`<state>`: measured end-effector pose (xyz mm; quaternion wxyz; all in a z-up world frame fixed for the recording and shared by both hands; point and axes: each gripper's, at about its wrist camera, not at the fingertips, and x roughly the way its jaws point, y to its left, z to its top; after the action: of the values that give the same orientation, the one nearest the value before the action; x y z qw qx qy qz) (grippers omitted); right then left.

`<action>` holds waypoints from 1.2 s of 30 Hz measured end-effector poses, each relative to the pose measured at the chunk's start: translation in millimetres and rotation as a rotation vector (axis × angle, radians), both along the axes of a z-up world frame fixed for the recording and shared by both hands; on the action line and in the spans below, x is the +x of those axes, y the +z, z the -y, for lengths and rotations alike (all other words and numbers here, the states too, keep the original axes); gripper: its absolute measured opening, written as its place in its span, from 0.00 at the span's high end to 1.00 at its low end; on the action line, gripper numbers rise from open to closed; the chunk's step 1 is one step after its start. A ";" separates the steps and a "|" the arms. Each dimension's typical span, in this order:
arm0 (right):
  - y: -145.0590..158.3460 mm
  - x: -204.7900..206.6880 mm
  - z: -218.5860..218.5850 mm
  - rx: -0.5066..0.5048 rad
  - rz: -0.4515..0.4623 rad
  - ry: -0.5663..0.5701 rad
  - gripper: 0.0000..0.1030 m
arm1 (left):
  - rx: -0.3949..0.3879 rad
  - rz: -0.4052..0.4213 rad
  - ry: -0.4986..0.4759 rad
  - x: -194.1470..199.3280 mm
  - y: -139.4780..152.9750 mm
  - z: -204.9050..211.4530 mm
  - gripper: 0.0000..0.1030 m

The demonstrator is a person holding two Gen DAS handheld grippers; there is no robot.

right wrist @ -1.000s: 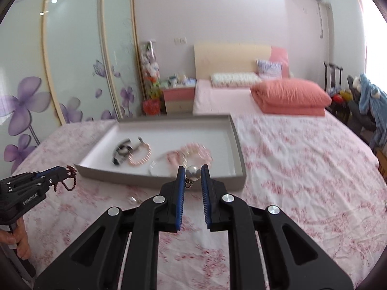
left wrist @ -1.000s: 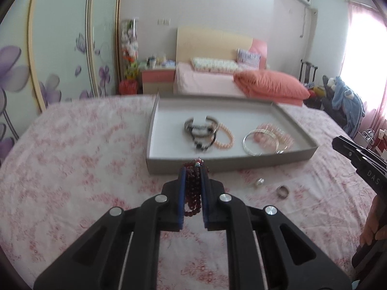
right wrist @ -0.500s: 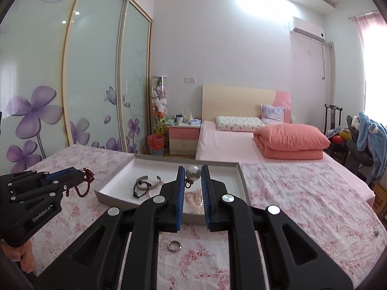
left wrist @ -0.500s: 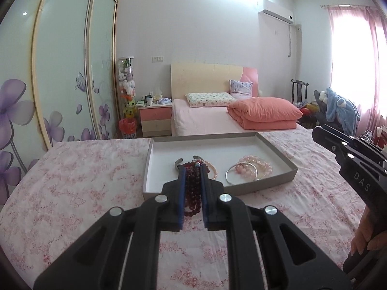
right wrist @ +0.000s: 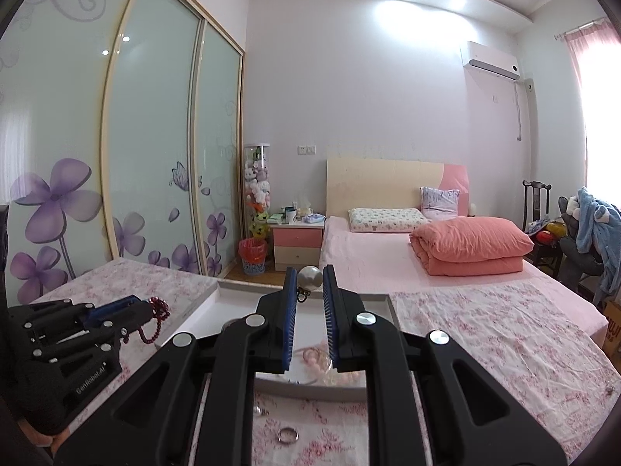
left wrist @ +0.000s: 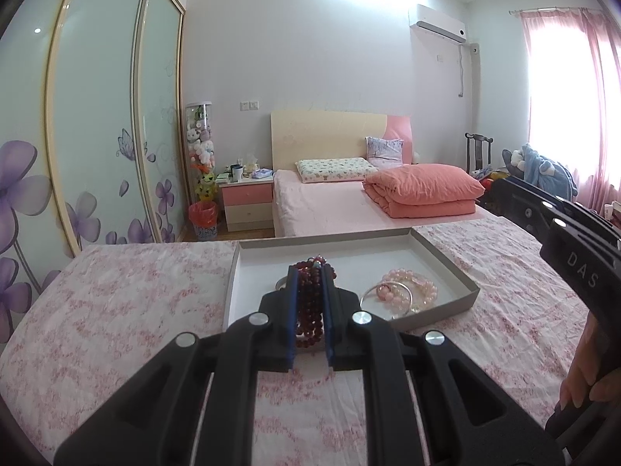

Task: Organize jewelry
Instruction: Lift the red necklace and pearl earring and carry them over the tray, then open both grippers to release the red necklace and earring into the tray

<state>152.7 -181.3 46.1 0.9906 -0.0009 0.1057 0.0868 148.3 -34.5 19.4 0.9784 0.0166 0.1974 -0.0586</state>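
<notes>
Both tools have lifted; red bracelet (left wrist: 309,303) hangs vertically, clamped.

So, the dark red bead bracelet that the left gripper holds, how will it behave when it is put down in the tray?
The dark red bead bracelet is probably floppy: its strands hang loose below the left gripper. It will likely collapse into a heap on the grey tray, not keep a ring shape. Round beads may slide a little.
</notes>
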 end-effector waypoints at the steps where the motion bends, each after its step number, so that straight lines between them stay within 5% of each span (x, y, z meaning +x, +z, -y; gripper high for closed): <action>1: 0.4 2.7 -0.2 0.001 0.001 0.001 0.86 | -0.002 0.000 -0.002 4.4 0.0 -0.4 0.88; 8: -9.6 48.7 -3.7 0.016 -0.077 0.015 0.86 | -0.050 -0.066 -0.015 58.5 -7.3 -4.2 0.88; 19: -58.4 125.8 -3.3 0.089 -0.339 0.065 0.86 | -0.095 -0.248 -0.012 136.7 -54.1 -6.7 0.88; 28: -76.3 149.5 2.1 0.161 -0.474 0.094 0.81 | -0.134 -0.311 -0.024 157.9 -68.2 -8.7 0.87; 30: -76.4 149.2 4.5 0.171 -0.481 0.093 0.68 | -0.149 -0.307 -0.024 157.8 -65.7 -12.2 0.86; 36: -68.9 139.6 12.4 0.185 -0.461 0.077 0.67 | -0.179 -0.296 0.007 148.6 -55.2 -26.0 0.81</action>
<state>292.4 -193.7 -22.8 0.9322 0.1055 0.3202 0.1318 296.9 -8.5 -35.8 0.9365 -0.0799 0.3333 -0.0745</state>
